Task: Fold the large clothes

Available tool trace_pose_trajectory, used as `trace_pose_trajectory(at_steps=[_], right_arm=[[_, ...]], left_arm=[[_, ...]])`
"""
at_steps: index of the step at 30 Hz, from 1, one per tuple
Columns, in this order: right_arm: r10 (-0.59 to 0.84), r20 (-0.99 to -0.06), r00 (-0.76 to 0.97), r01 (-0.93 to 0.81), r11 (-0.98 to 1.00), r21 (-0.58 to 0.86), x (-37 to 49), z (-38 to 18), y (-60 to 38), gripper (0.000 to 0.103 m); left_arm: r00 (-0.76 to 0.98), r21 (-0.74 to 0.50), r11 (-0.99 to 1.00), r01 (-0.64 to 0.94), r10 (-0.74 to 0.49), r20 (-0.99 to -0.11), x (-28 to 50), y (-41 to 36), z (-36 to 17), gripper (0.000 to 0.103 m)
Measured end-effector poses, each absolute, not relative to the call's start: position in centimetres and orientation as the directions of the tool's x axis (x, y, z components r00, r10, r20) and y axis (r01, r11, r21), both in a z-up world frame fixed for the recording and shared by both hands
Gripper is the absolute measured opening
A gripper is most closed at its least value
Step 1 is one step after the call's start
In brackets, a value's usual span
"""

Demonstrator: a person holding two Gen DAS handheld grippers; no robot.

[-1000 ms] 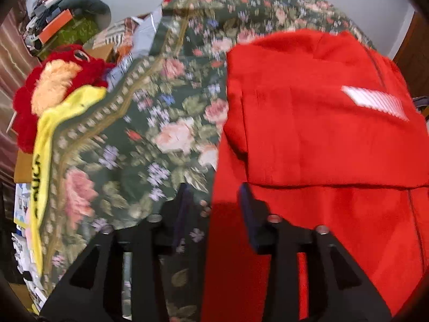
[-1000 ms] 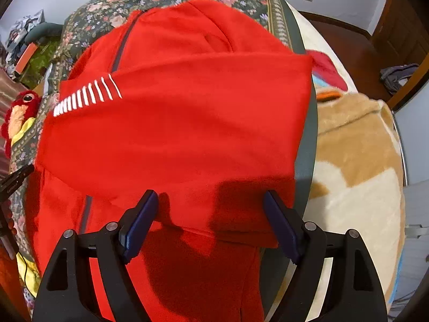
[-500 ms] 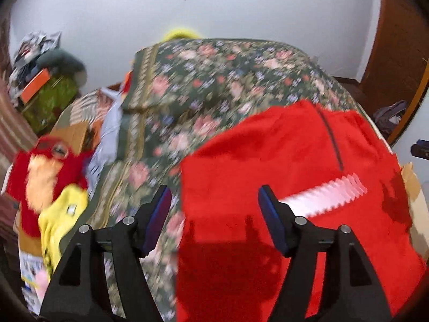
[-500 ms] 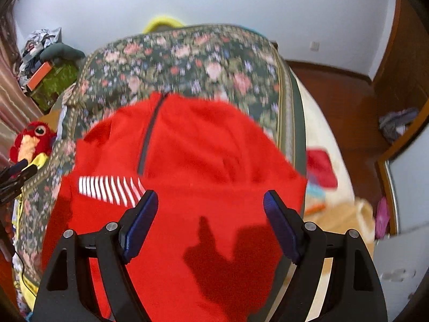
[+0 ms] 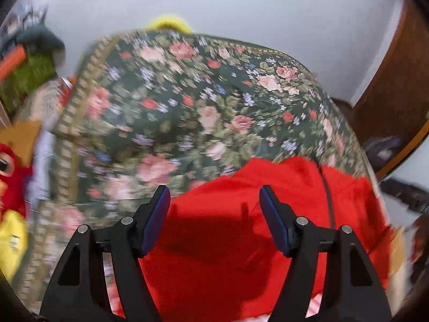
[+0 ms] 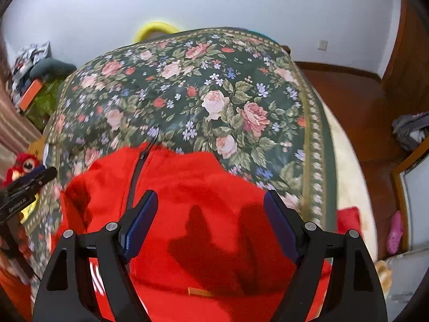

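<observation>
Far left of the left tongs (image 5: 214, 201) there's a red plush bird (image 5: 9, 171) with a yellow bit under it, and up past that a blurry pile of clutter (image 5: 26, 61) against the wall. The left tongs are spread, nothing between the pads; the jaws have just been opening, and no cloth sits in the gap. The red jacket (image 5: 241, 241) lies flat right under and ahead of them, its left edge running just inside the left finger (image 5: 155, 220), so that finger hangs over the floral bedspread (image 5: 187, 107) while the right one is over red cloth. The jacket's dark zipper (image 5: 327, 201) runs just right of the right finger. That whole view is pretty smeared, so fine detail is a no-go. Over to the right tongs (image 6: 210, 214): to their far left you can see the left gripper's black tip poking in near the plush bird. These tongs are spread wide too and empty. The jacket fills the space below and between both fingers, its top edge a bit ahead of the tips, zipper just left of the left finger (image 6: 139, 225). Both fingers cast shadows on the cloth. White stripes (image 6: 95, 276) peek out low behind the left finger. Right of the right finger comes the bedspread border, a cream blanket (image 6: 346, 166), then a wood floor (image 6: 348, 91) with a grey heap (image 6: 410, 128) and something pink (image 6: 395, 233) at the far right.
</observation>
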State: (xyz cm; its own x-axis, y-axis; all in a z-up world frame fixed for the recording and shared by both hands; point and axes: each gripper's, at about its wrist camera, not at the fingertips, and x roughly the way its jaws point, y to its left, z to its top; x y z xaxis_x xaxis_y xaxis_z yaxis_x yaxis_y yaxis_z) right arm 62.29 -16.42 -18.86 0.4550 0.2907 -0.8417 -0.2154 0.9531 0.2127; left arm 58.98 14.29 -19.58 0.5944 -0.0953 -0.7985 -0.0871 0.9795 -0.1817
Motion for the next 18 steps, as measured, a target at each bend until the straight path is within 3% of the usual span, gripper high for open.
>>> trace_pose_trajectory(at_steps=[4,8,13,15,16,17,18], right_arm=[[0.286,-0.854,0.434,-0.199,0.955,0.219,64.4,-20.8,-16.0,0.078],[0.294,-0.881,0.37,-0.177,0.953,0.244,65.8,-23.8,-16.3,0.078],[0.348,-0.857,0.38,-0.178,0.937,0.302,65.3,-25.0,-16.7,0.074],[0.4,-0.832,0.384,-0.212,0.916,0.341,64.9,-24.7,-16.7,0.046],[0.404,-0.826,0.392,-0.211,0.914,0.347,64.6,-24.5,-16.6,0.04],[0.413,-0.823,0.391,-0.21,0.91,0.357,64.4,-24.4,-16.5,0.025],[0.415,-0.82,0.393,-0.209,0.909,0.36,64.2,-24.3,-16.3,0.013]], left_arm=[[0.544,-0.26,0.961,-0.096,-0.168,-0.822,61.9,13.8,-22.8,0.068],[0.492,-0.197,0.977,-0.084,-0.131,-0.861,63.4,12.3,-26.2,0.068],[0.561,-0.175,0.983,-0.056,-0.114,-0.82,62.9,11.8,-27.2,0.064],[0.555,-0.251,0.968,-0.009,-0.204,-0.806,62.8,11.8,-27.3,0.024],[0.552,-0.276,0.961,0.002,-0.231,-0.801,62.7,11.6,-27.1,0.016],[0.554,-0.276,0.961,0.005,-0.232,-0.8,62.6,11.3,-26.9,0.001],[0.551,-0.245,0.969,0.019,-0.215,-0.807,62.4,10.5,-26.6,0.0]])
